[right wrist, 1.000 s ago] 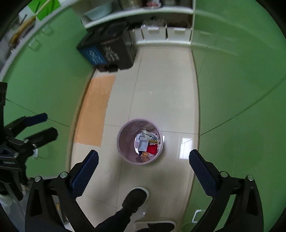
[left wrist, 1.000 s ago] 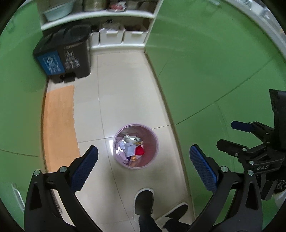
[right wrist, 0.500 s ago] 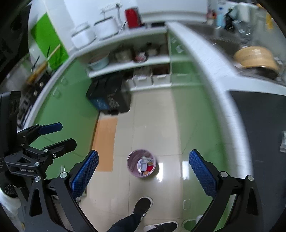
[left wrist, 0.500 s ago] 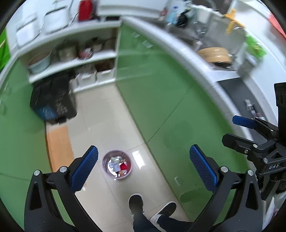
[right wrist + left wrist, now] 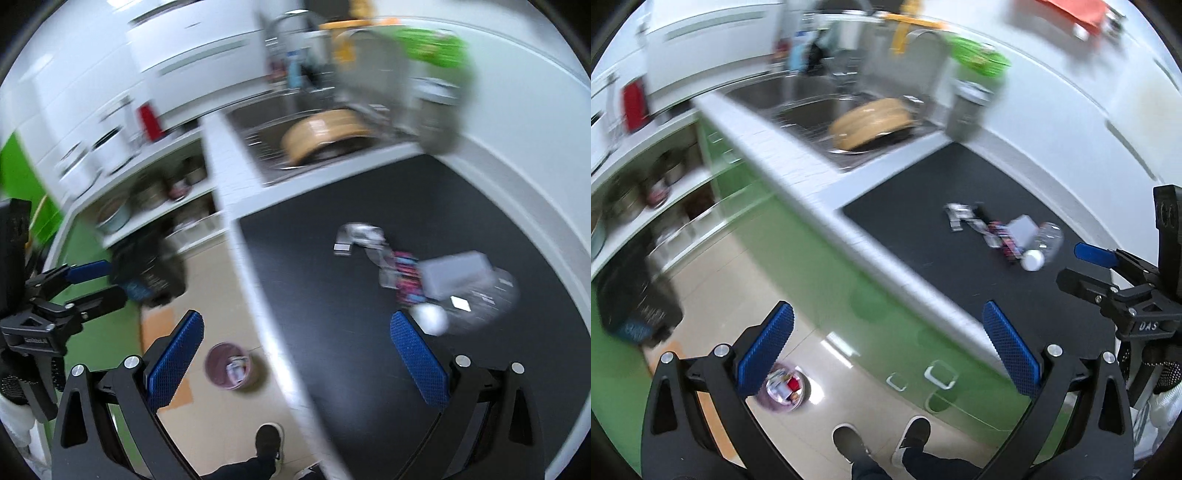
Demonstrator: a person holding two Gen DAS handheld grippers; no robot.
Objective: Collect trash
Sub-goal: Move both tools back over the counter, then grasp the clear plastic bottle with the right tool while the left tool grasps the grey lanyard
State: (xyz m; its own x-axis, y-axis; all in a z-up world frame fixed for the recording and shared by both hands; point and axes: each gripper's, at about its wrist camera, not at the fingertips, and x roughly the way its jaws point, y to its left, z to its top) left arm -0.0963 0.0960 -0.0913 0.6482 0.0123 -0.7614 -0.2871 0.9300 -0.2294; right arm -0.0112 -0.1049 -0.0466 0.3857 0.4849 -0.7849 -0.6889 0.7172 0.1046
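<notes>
The left gripper (image 5: 886, 343) is spread wide and holds nothing; the right gripper (image 5: 295, 347) is likewise spread and empty; the trash pile (image 5: 424, 273), comprising wrappers, a pale box and a clear plastic bottle (image 5: 484, 299), lies on the black mat of the table (image 5: 923, 236); the pink bin (image 5: 228, 365) stands on the floor below, beside the green cabinets (image 5: 820, 266), with scraps inside; both views are motion-blurred.

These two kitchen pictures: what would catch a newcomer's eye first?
Probably the litter heap on the black counter mat: wrappers, a grey box, and a clear plastic bottle lying on its side. Next, the blue-padded open left gripper and right gripper, and the pink wastebasket on the floor below.
</notes>
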